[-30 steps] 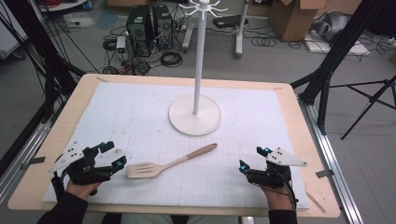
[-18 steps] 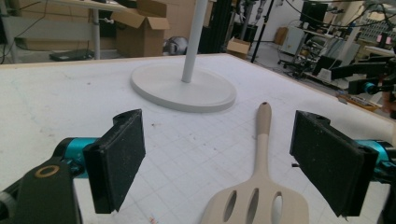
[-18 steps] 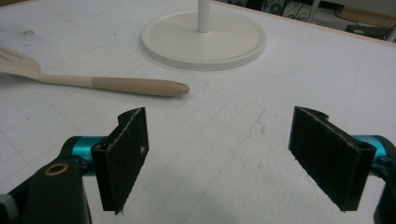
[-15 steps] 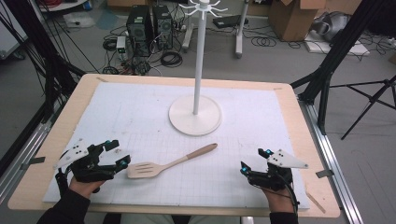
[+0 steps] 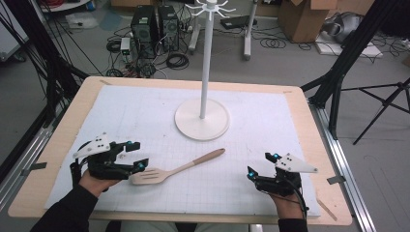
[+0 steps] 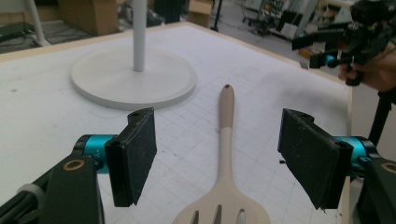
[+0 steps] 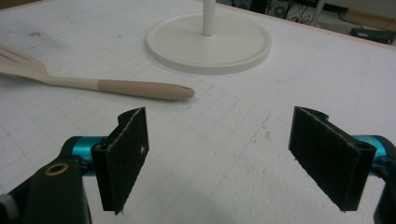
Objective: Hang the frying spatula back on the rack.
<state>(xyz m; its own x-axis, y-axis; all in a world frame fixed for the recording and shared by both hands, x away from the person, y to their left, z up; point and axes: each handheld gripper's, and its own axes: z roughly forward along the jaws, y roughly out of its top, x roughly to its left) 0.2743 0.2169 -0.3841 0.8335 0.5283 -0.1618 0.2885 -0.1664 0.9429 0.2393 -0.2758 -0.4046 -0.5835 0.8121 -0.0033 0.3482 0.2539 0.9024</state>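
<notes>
Reaching: left gripper [image 5: 131, 154] jaws spread wide at spatula [image 5: 178, 167] head
Spatula: lower center of frame, flat on tabletop [image 5: 290, 121]
Handling: light, stiff; grip neck
Right gripper [image 5: 261, 166]: jaws released, idle

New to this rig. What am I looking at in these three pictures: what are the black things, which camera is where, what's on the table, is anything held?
No robot arm here: a person holds a hand-operated two-jaw tool in each hand. The high view looks down on the table, with the left tool and the right tool near its front edge. The other two pictures come from cameras riding on each tool, looking out between its own black pads: the left tool and the right tool.

On the white mat lie a wooden slotted spatula and a white stand with hooks on top. Nothing is held: both tools are open. The left one has the spatula's head lying between its jaws.
</notes>
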